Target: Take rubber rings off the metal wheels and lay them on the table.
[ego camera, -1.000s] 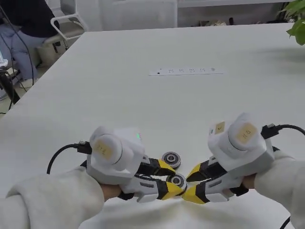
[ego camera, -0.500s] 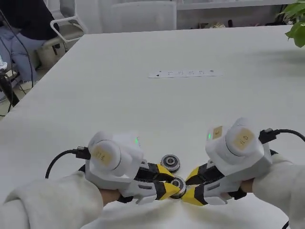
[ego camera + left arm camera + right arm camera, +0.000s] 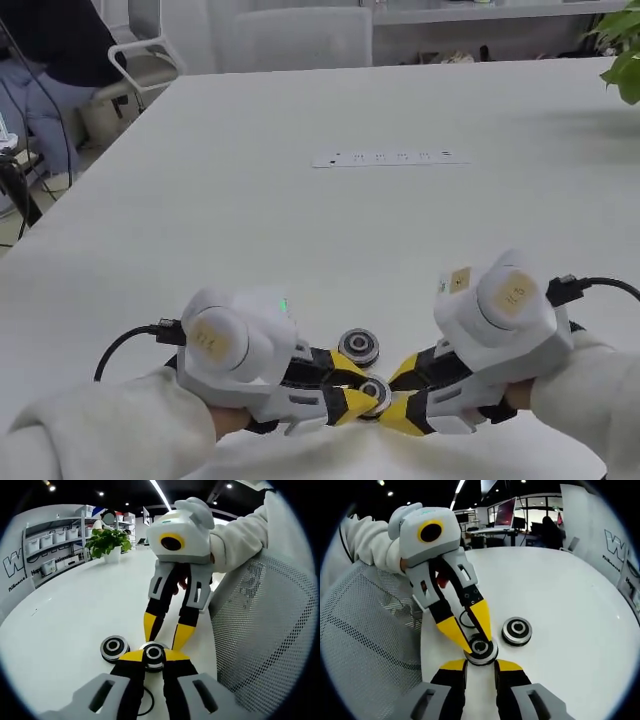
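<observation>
A small metal wheel (image 3: pixel 373 390) with a dark rubber ring lies near the table's front edge, also seen as wheel (image 3: pixel 154 655) and wheel (image 3: pixel 481 649). My left gripper (image 3: pixel 352 382) comes at it from the left with its yellow tips pressed on both sides of it (image 3: pixel 154 656). Facing it from the right, my right gripper (image 3: pixel 396 396) has its tips against the same wheel (image 3: pixel 481 664). A second wheel (image 3: pixel 358 345) lies flat just behind. A loose black ring (image 3: pixel 466 620) lies under the left gripper's jaws.
A white power strip (image 3: pixel 390 158) lies mid-table. A green plant (image 3: pixel 622 60) stands at the far right corner. Chairs and a seated person (image 3: pixel 40 60) are beyond the far left edge. A mesh chair back (image 3: pixel 260 630) is close behind the front edge.
Both grippers have edged closer together over the front wheel, and the right tips now touch it. The second wheel has stayed put. The head camera dipped slightly.
</observation>
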### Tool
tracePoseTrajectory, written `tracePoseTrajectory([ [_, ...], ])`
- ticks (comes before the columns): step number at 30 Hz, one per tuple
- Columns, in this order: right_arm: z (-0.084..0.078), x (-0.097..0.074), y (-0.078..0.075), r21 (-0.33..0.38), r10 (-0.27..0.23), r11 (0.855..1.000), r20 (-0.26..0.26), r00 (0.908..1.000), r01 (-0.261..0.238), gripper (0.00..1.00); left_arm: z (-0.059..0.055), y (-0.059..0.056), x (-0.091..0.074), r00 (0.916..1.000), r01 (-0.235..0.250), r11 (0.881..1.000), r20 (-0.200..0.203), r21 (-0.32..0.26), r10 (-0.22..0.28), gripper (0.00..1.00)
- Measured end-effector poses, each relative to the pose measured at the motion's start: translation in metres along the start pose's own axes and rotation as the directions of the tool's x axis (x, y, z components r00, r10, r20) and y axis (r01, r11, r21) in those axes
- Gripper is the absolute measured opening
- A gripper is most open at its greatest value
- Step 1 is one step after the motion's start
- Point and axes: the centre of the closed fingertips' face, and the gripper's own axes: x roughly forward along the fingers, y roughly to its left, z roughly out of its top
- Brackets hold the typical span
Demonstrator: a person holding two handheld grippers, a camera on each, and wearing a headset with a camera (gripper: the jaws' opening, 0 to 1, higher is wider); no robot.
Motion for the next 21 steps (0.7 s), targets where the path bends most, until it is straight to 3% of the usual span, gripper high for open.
tracePoseTrajectory([
  [12, 0.004, 0.0002, -0.0005, 0.01, -0.002, 1.0, 0.026, 0.9997, 0.002, 0.22, 0.0003, -0.0001, -0.0005, 1.0, 0.0, 1.0, 0.005, -0.003, 0.0, 0.07],
  [21, -0.0043, -0.0001, -0.0004, -0.051, -0.008, 0.999, -0.027, 0.9996, 0.007, 0.13, 0.0001, 0.0003, -0.0008, 1.0, -0.001, 1.0, 0.009, -0.004, 0.001, 0.07],
])
